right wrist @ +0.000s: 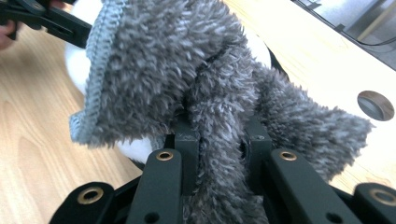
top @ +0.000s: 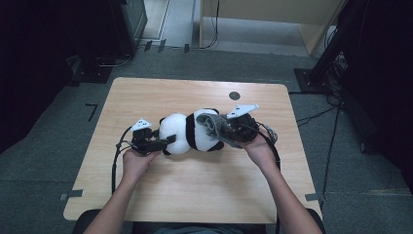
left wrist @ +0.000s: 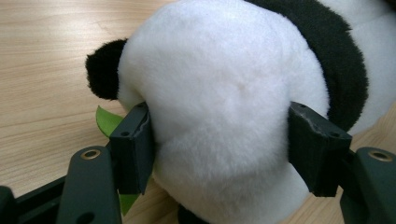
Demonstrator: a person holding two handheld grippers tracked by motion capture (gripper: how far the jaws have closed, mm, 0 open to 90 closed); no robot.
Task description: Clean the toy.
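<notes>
The left gripper point(left wrist: 219, 149) pinches the plush panda's point(top: 187, 131) head; the right gripper point(right wrist: 219, 140), clamped on the grey fuzzy cloth point(right wrist: 187, 79) at the panda's three o'clock, could tug it loose.

Toy panda point(top: 192, 130): lies on its side on the table point(top: 195, 195), near the middle, lengthwise left to right.
Left gripper point(top: 165, 142): at the panda's left end, one jaw on each side of it.
Cloth point(top: 214, 126): draped on the panda's right end, pinched in the right gripper point(top: 233, 129).
Hole point(top: 234, 95): in the tabletop, behind the panda.
</notes>
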